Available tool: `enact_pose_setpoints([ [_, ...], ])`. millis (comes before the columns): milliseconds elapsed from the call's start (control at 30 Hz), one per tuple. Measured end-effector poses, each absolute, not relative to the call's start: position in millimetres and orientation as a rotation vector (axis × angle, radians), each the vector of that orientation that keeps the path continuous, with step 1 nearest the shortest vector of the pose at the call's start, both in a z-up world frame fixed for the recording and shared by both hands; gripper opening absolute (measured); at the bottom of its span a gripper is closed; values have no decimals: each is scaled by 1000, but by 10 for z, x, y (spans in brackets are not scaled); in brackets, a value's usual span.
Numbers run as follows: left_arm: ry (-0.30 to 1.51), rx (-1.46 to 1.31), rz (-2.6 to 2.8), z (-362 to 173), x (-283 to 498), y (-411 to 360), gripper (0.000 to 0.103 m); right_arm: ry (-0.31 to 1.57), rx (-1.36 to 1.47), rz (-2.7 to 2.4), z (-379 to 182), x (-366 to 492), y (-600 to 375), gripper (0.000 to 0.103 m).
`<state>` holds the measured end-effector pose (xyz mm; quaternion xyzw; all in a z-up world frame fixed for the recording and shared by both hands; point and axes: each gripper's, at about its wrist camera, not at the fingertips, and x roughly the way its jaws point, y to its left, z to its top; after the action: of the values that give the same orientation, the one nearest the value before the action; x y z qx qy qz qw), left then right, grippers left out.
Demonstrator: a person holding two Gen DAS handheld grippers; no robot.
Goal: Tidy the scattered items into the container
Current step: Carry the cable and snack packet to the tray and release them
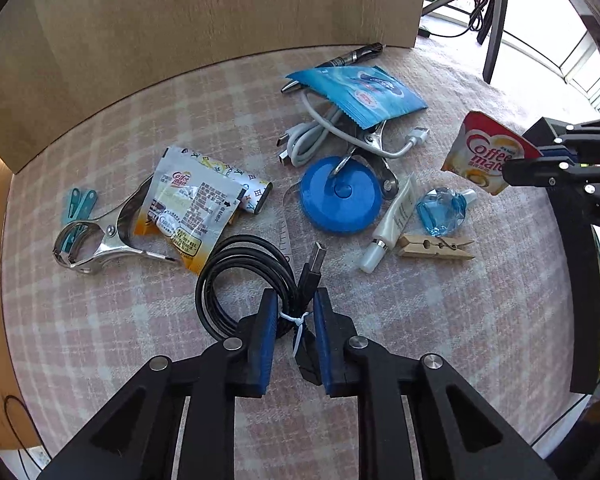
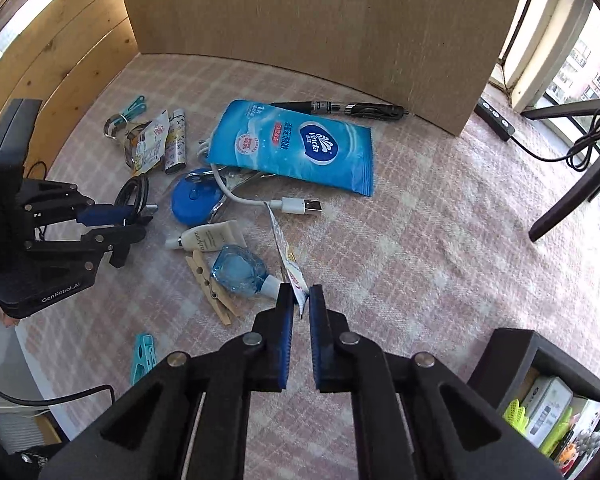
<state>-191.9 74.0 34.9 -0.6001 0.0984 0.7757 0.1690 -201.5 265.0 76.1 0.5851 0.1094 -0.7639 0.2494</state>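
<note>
Left wrist view: left tongs (image 1: pixel 294 314) pinch the coiled black cable (image 1: pixel 236 280); right tongs (image 2: pixel 300 300) pinch a creamer sachet (image 2: pixel 290 268).

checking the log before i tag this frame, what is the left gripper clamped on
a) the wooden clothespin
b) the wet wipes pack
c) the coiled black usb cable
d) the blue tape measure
c: in the left wrist view the left gripper pinches the coiled black usb cable at its white tie.
</note>
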Motion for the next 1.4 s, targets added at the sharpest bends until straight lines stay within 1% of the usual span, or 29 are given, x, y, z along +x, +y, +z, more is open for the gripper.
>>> enact_pose_setpoints([
  [200, 203, -1680, 2235, 577, -1750, 632, 15, 212, 1563, -2142, 944, -1801, 2948, 8],
  [333, 205, -1620, 2263, 826, -1649, 708, 15, 134, 1522, -2190, 1113, -1715, 3012, 8],
  [367, 196, -1604, 2258, 912, -1645, 609, 15, 108, 1514, -2204, 1172, -1683, 3078, 8],
  [533, 194, -1502, 2237, 1224, -1571, 1190, 15, -13, 1469, -2284, 1432, -1558, 3473, 8],
  [733, 207, -1351, 2155, 1529, -1397, 1925, 15, -156, 1446, -2464, 1675, -1238, 4278, 8],
  [867, 199, -1278, 2056, 1650, -1247, 2498, 15, -208, 1474, -2562, 1742, -982, 4777, 8],
  [1100, 267, -1188, 1876, 1784, -775, 3428, 15, -310, 1532, -2681, 1725, -623, 5460, 8],
  [1167, 285, -1178, 1825, 1793, -628, 3646, 16, -336, 1531, -2707, 1733, -547, 5588, 9],
  [1200, 298, -1175, 1805, 1794, -560, 3743, 21, -342, 1514, -2723, 1748, -514, 5636, 10],
  [1233, 312, -1172, 1802, 1795, -504, 3818, 40, -342, 1506, -2737, 1755, -490, 5673, 19],
  [1267, 320, -1166, 1809, 1798, -458, 3870, 51, -336, 1523, -2743, 1751, -477, 5698, 27],
  [1300, 321, -1149, 1812, 1810, -418, 3902, 58, -343, 1540, -2743, 1745, -462, 5721, 46],
  [1333, 326, -1141, 1811, 1821, -391, 3920, 57, -359, 1536, -2747, 1746, -441, 5744, 54],
  [1400, 333, -1135, 1814, 1833, -356, 3938, 57, -391, 1502, -2766, 1758, -388, 5775, 54],
])
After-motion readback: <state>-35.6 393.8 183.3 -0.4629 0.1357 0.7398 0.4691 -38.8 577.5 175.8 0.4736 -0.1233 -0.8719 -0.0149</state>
